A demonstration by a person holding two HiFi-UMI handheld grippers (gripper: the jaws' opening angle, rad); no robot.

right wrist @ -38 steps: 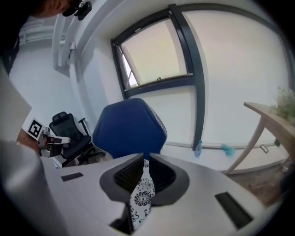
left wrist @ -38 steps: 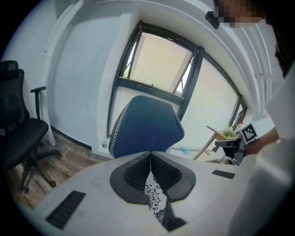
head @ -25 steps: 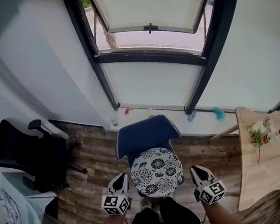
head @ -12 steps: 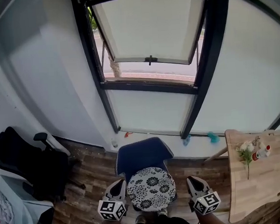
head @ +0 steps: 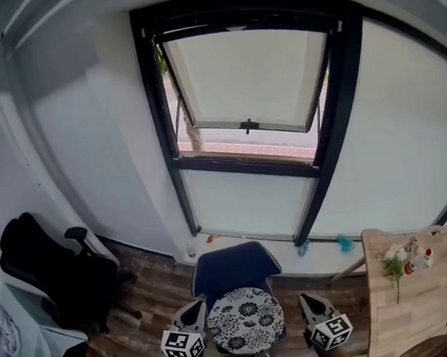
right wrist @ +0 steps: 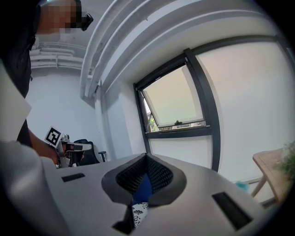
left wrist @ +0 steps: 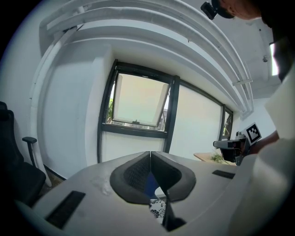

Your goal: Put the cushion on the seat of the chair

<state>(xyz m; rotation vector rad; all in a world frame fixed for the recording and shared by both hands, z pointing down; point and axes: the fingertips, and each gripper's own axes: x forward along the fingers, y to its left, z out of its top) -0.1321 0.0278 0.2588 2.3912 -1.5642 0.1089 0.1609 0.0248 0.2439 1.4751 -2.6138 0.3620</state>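
Task looks done, far as I can judge. The cushion (head: 246, 329), black-and-white floral print, lies flat on the seat of the blue chair (head: 235, 268) at bottom ctr of the head view. The chair's back rises just behind it, toward the window (head: 245, 97). It covers most of the seat, w/ a bit of blue showing round its edge. Seems centred, nothing hanging off that I can see, tho its near edge sits right at the frame's bottom and is hard to check. All that's left, I'd say, is maybe a look that it sits square.

My left gripper (head: 195, 308) is at the cushion's lower left in the pic and my right gripper (head: 306, 302) at its lower right. They're one each side of the chair, both apart from the cushion and not touching it.

Both are clenched on nothing. In the left gripper view the jaws meet in a tight line at ctr frame, and it's the same in the right gripper view. Only a sliver of floral print and blue chair shows thru the hollow under the tips, well beyond them.

Both point abt level, tipped slightly down toward the window wall, marker cubes (head: 182, 345) facing up at me, hands at roughly matching height.

Black office chair (head: 48, 275) is far left and wooden table (head: 412, 306) far right. Neither's in the way.
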